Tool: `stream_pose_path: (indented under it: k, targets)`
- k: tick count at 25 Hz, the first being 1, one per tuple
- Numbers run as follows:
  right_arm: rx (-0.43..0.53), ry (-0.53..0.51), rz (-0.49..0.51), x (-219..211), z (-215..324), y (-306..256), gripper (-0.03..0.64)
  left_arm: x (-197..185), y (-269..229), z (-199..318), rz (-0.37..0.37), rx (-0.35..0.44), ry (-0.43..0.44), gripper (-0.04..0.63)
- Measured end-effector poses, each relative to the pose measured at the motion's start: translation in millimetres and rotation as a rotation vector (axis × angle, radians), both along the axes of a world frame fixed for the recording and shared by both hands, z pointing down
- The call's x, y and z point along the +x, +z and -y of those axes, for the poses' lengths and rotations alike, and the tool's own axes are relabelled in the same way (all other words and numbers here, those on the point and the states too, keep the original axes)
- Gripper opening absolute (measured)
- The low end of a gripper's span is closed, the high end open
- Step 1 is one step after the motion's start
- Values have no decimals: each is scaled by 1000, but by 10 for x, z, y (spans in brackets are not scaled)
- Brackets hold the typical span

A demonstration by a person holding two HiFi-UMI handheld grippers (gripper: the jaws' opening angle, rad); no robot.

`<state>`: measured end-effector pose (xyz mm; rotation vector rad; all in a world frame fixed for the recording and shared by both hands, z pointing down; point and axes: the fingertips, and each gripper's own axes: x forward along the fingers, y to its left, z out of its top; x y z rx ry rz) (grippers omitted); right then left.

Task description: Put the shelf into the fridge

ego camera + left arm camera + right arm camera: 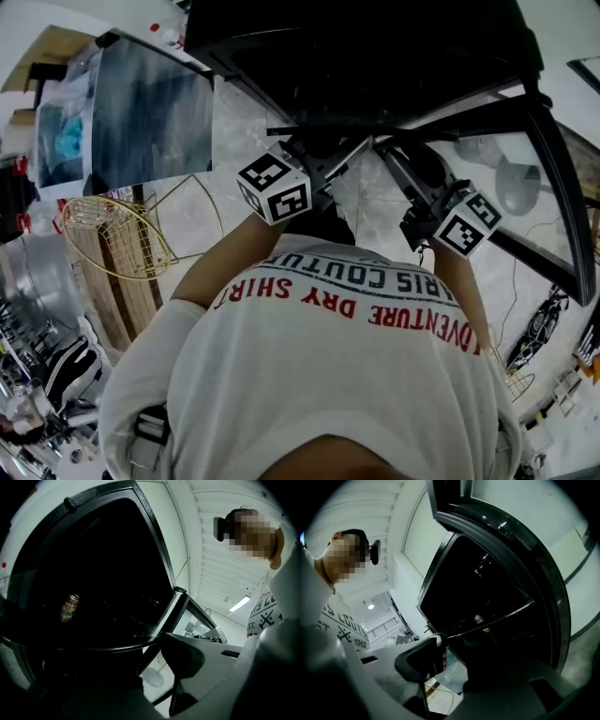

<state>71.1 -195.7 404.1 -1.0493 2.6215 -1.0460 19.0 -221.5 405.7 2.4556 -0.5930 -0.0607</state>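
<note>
The shelf [497, 150] is a glass pane in a black frame, held out in front of me at the mouth of the dark fridge [356, 47]. My left gripper [323, 150] grips the shelf's near left edge. In the left gripper view the black rim of the shelf [112, 645] runs across between the jaws of the left gripper [150, 667], which are shut on it. My right gripper [412, 173] is at the near right edge. In the right gripper view the shelf's rim [497, 618] reaches one fingertip [433, 644], and the right gripper [452, 660] stands open around it.
A drink can [70, 606] stands deep inside the fridge; it shows as the can [478, 618] in the right gripper view too. A gold wire basket [117, 234] lies on the floor at my left. A floor fan [520, 183] shows through the glass.
</note>
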Motion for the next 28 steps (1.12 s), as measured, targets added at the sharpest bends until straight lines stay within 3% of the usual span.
stream_pose_path:
  k: [4,10,28]
  targets:
    - [58,-20,-107,-39,-12,-13,118,10,6,77,1,3,-3,140]
    - [96,-40,-184,-112,-34,42,52,12,8,224,3,6,-7,141]
    - [69,-36,-231,-144,74,90,31,43,-6,601,0,5,-42,141]
